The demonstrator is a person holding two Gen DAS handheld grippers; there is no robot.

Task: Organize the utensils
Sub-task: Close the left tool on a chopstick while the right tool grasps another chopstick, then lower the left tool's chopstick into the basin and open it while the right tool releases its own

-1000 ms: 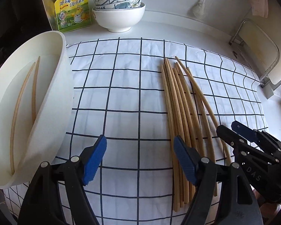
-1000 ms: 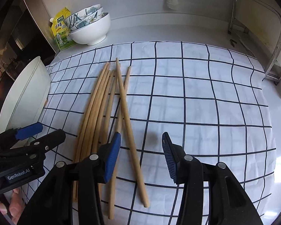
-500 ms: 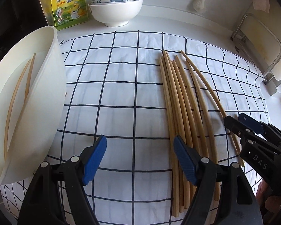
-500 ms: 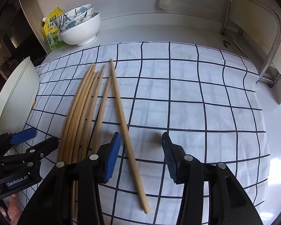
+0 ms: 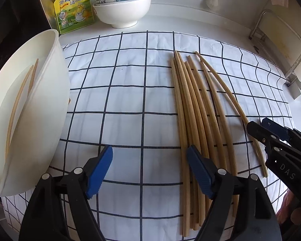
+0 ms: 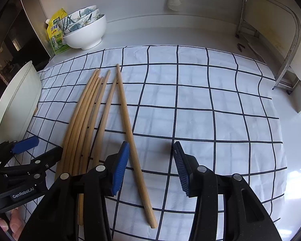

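Several wooden chopsticks lie side by side on a white checked cloth; in the right wrist view they lie left of centre, one apart at the right. A white tub at the left holds two chopsticks. My left gripper is open and empty over the cloth, its right finger above the bundle's near ends. My right gripper is open and empty, its left finger beside the separate chopstick. Each gripper shows in the other's view, the right one and the left one.
Stacked bowls and a yellow seasoning pouch stand at the back left of the counter. A metal rack stands at the right edge. A brush hangs on the back wall. The tub's rim shows at the left.
Both grippers have drawn back slightly toward me and stayed open. The right gripper has shifted a little right, off the chopstick bundle. The chopsticks have not moved.
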